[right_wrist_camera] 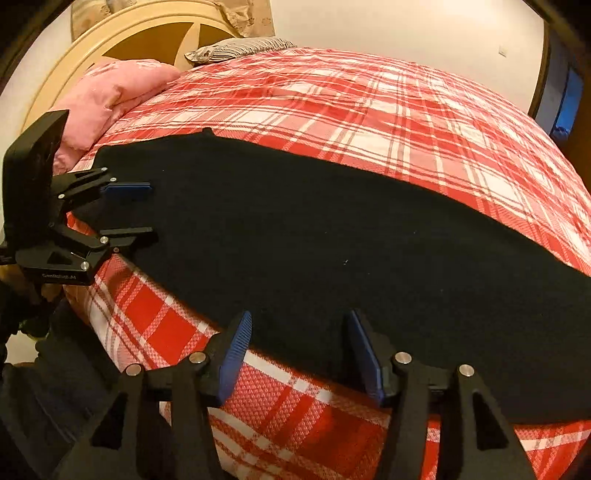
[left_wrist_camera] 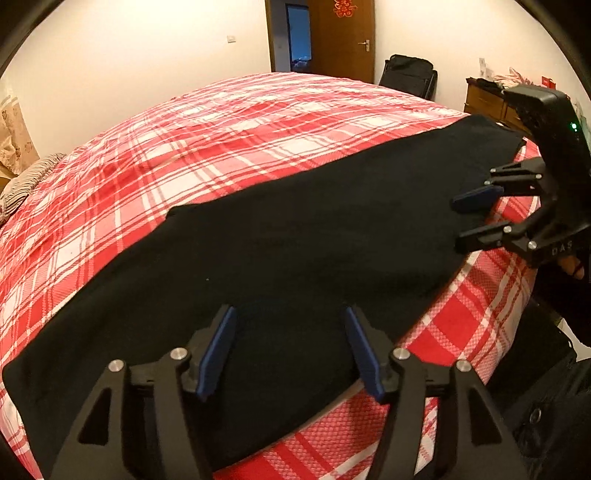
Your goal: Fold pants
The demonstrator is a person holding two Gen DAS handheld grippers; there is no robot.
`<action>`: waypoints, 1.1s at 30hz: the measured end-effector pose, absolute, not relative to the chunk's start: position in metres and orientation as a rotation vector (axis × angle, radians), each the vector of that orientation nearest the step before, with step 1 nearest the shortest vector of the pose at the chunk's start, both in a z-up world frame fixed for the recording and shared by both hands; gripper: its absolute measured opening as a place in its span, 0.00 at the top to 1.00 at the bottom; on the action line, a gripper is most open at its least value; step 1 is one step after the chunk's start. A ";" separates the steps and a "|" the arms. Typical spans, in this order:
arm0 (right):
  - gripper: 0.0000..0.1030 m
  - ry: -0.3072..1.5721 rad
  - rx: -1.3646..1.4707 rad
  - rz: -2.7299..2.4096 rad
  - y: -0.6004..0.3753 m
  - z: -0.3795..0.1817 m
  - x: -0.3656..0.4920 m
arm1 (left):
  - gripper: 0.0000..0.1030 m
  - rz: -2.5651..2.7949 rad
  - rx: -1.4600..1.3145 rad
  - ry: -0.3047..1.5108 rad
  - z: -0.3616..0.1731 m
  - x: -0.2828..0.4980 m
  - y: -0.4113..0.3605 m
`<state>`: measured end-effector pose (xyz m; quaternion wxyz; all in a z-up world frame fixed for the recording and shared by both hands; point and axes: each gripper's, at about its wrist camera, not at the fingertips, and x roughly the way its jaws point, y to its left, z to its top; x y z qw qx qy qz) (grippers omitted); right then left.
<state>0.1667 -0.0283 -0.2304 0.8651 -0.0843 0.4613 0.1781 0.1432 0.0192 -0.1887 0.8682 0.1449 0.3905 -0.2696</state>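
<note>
At the bottom of the left wrist view our left tongs (left_wrist_camera: 290, 347) gape over the black pants (left_wrist_camera: 280, 251), which lie flat along the near edge of the plaid bed (left_wrist_camera: 229, 133). Our right tongs (right_wrist_camera: 295, 350) gape too, holding nothing. "GenRobot.AI" reads on the left tongs at middle left; "DAS" on the right tongs at far right. A door (left_wrist_camera: 343, 37) at top carries red writing we cannot read.

Pants (left_wrist_camera: 280, 251) flat on the bed (left_wrist_camera: 229, 122), along its near edge. Left gripper (left_wrist_camera: 290, 347) over the pants at one end, right gripper (left_wrist_camera: 476, 218) at the opposite end by the same bed edge, jaws of both spread apart. Pillows (right_wrist_camera: 114, 92) on the bed beyond the left gripper's end; headboard (right_wrist_camera: 122, 37) behind them. Door (left_wrist_camera: 341, 35), chair (left_wrist_camera: 408, 75) and dresser (left_wrist_camera: 487, 99) beyond the bed's far side.
</note>
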 end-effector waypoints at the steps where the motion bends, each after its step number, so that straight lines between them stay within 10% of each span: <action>1: 0.45 0.967 -0.154 0.382 -0.033 -0.227 0.166 | 0.34 -0.565 0.305 0.818 -0.189 0.142 0.018; 10: 0.45 0.788 0.145 0.149 -0.163 -0.172 0.134 | 0.08 -0.591 0.269 0.748 -0.171 0.142 0.001; 33: 0.45 0.643 0.788 -0.280 -0.396 -0.167 0.049 | 0.07 -0.567 0.267 0.797 -0.186 0.155 -0.019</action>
